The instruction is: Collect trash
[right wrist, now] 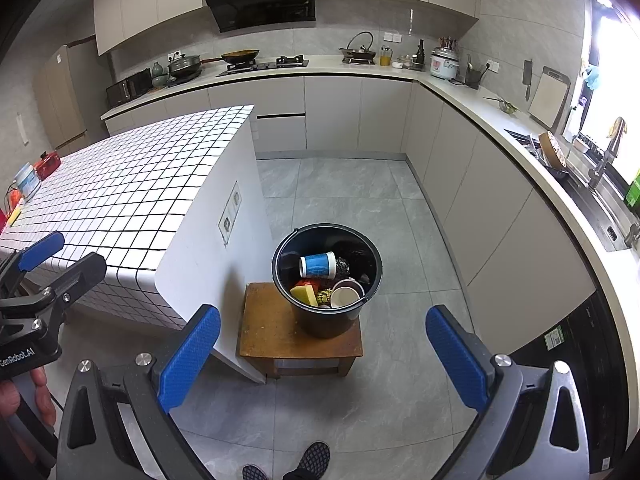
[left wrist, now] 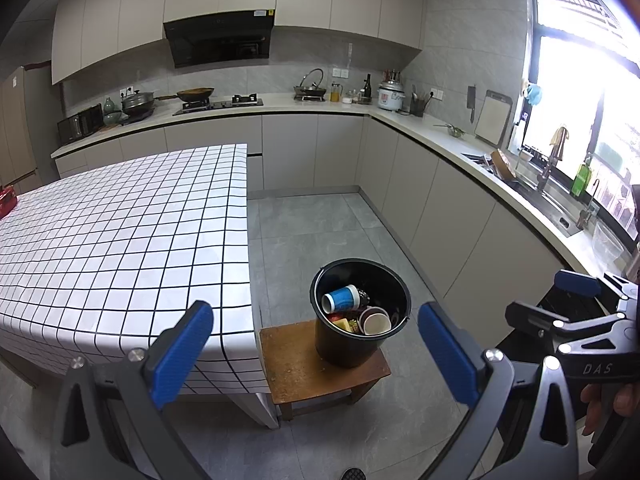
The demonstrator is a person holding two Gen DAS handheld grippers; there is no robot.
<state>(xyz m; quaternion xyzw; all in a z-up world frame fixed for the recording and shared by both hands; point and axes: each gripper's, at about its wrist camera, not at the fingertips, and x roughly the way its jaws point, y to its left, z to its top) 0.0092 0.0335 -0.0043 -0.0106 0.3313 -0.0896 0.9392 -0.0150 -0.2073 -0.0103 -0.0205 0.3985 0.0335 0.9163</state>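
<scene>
A black bucket (left wrist: pixel 360 320) (right wrist: pixel 326 276) stands on a small wooden stool (left wrist: pixel 296 364) (right wrist: pixel 272 328) beside the checkered table (left wrist: pixel 120 232) (right wrist: pixel 132 188). Inside lie a blue paper cup (left wrist: pixel 341 298) (right wrist: pixel 318 265), a white-lined cup (left wrist: pixel 376 321) (right wrist: pixel 346 296), a yellow piece (right wrist: pixel 304 294) and other scraps. My left gripper (left wrist: pixel 316 344) hovers open and empty, above and short of the bucket. My right gripper (right wrist: pixel 323 348) is likewise open and empty, held above the stool. Each gripper appears at the edge of the other's view.
A red item (right wrist: pixel 47 165), a small container (right wrist: pixel 26 182) and coloured bits (right wrist: pixel 12 210) sit at the table's far left. Counters with a stove (left wrist: pixel 218 102), rice cooker (left wrist: pixel 390 96) and sink (right wrist: pixel 596 196) line the walls. Grey tile floor surrounds the stool. The person's shoes (right wrist: pixel 314 460) show below.
</scene>
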